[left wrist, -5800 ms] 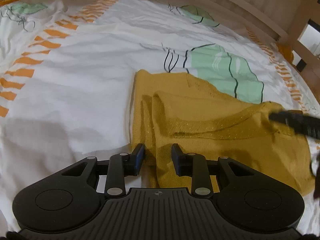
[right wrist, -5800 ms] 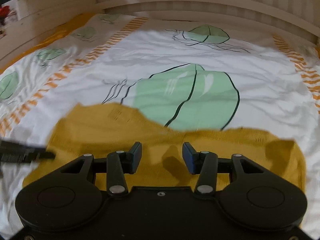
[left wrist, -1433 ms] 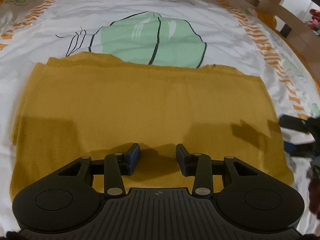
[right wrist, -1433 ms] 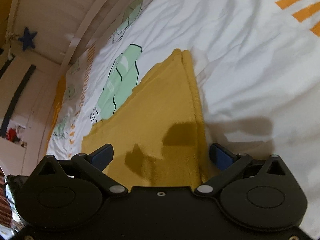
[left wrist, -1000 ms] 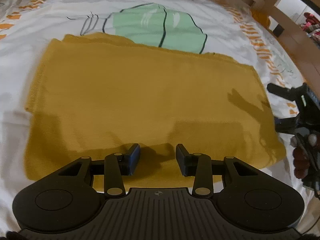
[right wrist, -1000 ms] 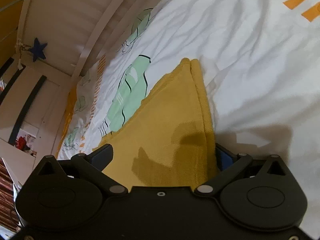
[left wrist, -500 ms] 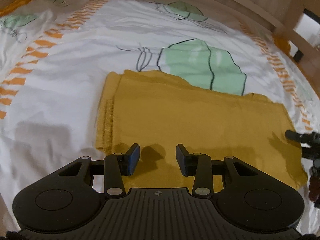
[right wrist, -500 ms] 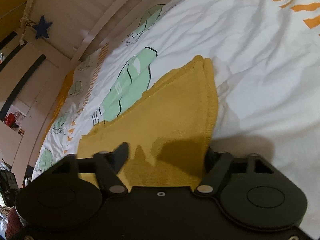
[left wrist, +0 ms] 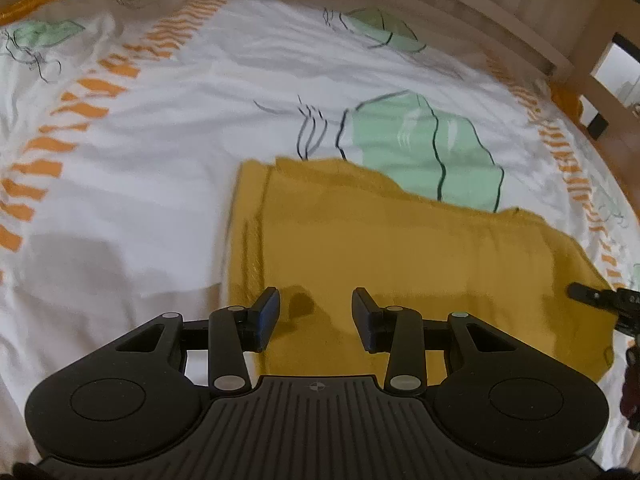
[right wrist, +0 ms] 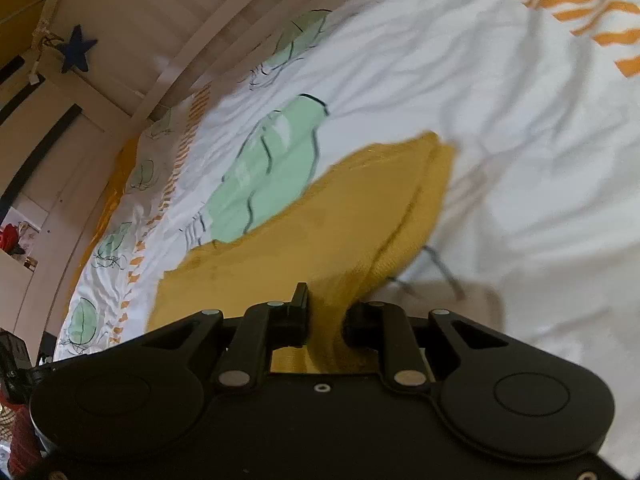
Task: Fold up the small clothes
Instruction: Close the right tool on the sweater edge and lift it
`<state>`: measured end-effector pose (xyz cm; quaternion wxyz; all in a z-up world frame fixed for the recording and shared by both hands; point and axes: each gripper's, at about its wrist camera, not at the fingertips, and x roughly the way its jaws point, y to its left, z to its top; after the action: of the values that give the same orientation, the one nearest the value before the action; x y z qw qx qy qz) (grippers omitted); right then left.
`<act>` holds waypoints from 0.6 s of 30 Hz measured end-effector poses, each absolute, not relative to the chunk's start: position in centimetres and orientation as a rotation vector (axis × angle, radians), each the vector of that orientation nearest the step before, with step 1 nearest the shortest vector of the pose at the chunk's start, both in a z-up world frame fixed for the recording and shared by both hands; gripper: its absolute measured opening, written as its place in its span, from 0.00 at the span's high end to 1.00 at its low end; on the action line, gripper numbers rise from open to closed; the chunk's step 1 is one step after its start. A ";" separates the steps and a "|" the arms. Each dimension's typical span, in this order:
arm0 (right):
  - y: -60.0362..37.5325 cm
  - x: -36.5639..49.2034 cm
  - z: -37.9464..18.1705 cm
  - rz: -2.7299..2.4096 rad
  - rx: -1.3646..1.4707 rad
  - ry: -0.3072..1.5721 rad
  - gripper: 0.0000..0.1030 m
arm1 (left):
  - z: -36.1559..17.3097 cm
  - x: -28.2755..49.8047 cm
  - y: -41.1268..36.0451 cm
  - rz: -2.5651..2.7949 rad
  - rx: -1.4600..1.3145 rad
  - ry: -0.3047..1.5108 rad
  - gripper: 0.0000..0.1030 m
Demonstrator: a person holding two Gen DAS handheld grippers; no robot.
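A mustard-yellow knitted garment [left wrist: 400, 248] lies folded flat on the bed sheet [left wrist: 160, 160]. My left gripper [left wrist: 316, 312] is open and hovers over the garment's near left end, holding nothing. My right gripper [right wrist: 326, 318] is shut on the garment's near right edge [right wrist: 332, 292], and the cloth bunches up between its fingers. The garment stretches away to the left in the right wrist view [right wrist: 304, 240]. The right gripper's fingers [left wrist: 592, 294] show at the garment's right end in the left wrist view.
The white sheet has green leaf prints [left wrist: 420, 152] and orange stripes [left wrist: 80, 96]. A wooden bed rail [left wrist: 480, 16] runs along the far side. A blue star [right wrist: 76, 54] hangs on the wall beyond the bed.
My right gripper has closed from wide open onto the garment's right edge and lifts it a little. My left gripper has swung left, from the garment's middle to its left end.
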<state>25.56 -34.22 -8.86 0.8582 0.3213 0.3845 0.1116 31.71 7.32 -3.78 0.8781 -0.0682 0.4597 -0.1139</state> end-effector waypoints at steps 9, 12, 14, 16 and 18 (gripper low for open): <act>-27.2 27.3 -4.9 0.294 0.668 0.752 0.75 | -2.1 32.2 9.3 -0.204 -0.106 0.886 0.63; -24.1 28.5 -4.7 0.335 0.672 0.756 0.75 | -1.7 32.5 10.5 -0.183 -0.133 0.871 0.63; -22.1 29.3 -4.9 0.354 0.674 0.764 0.75 | -1.3 32.5 11.3 -0.159 -0.135 0.853 0.63; -20.1 29.9 -5.2 0.368 0.670 0.775 0.75 | -0.9 32.5 12.1 -0.140 -0.138 0.836 0.63; -18.3 30.5 -5.5 0.379 0.657 0.781 0.75 | -0.7 32.6 13.1 -0.133 -0.164 0.832 0.63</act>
<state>30.47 -18.25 -5.50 0.8554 0.3125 0.3717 0.1804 32.62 13.06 -0.70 0.9092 -0.0797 0.4036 -0.0643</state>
